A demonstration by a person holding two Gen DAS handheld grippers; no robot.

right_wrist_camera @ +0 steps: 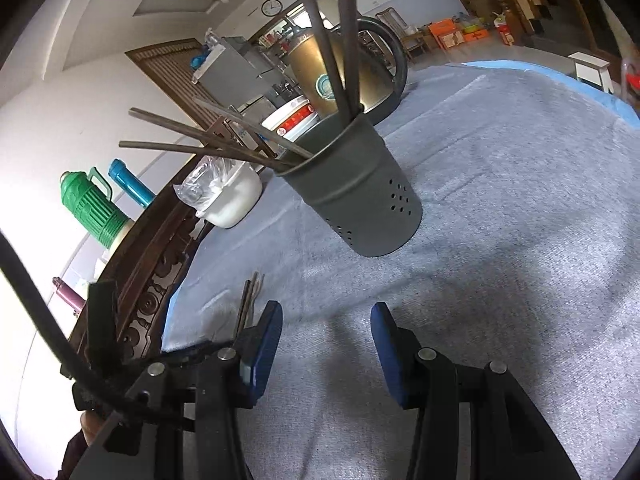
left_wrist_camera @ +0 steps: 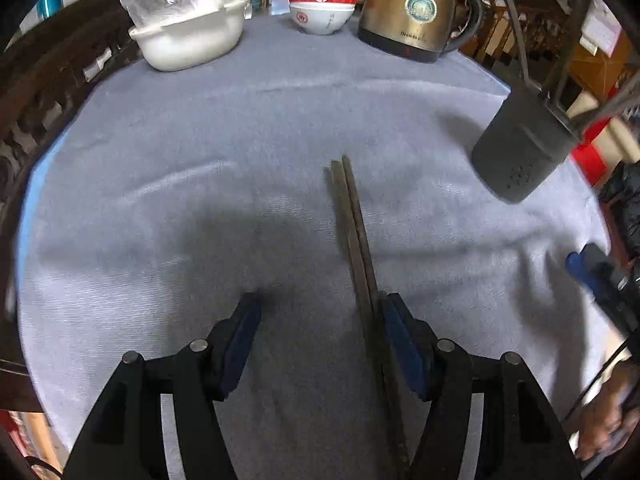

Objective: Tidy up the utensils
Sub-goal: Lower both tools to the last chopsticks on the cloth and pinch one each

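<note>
A pair of dark chopsticks (left_wrist_camera: 354,220) lies on the grey tablecloth (left_wrist_camera: 240,140), running between my left gripper's fingers and close against the right pad (left_wrist_camera: 400,340). My left gripper (left_wrist_camera: 320,312) is open around them. A dark grey perforated utensil holder (right_wrist_camera: 356,188) stands on the cloth with several chopsticks (right_wrist_camera: 224,148) leaning out of it; it also shows in the left wrist view (left_wrist_camera: 524,148). My right gripper (right_wrist_camera: 326,320) is open and empty, just short of the holder. The loose chopsticks' tips show in the right wrist view (right_wrist_camera: 250,292).
A white lidded pot with plastic wrap (left_wrist_camera: 188,32), stacked red-and-white bowls (left_wrist_camera: 322,4) and a gold kettle (left_wrist_camera: 416,8) stand at the table's far edge. A carved wooden rail (right_wrist_camera: 152,280) borders the table. Green and blue flasks (right_wrist_camera: 96,204) stand beyond it.
</note>
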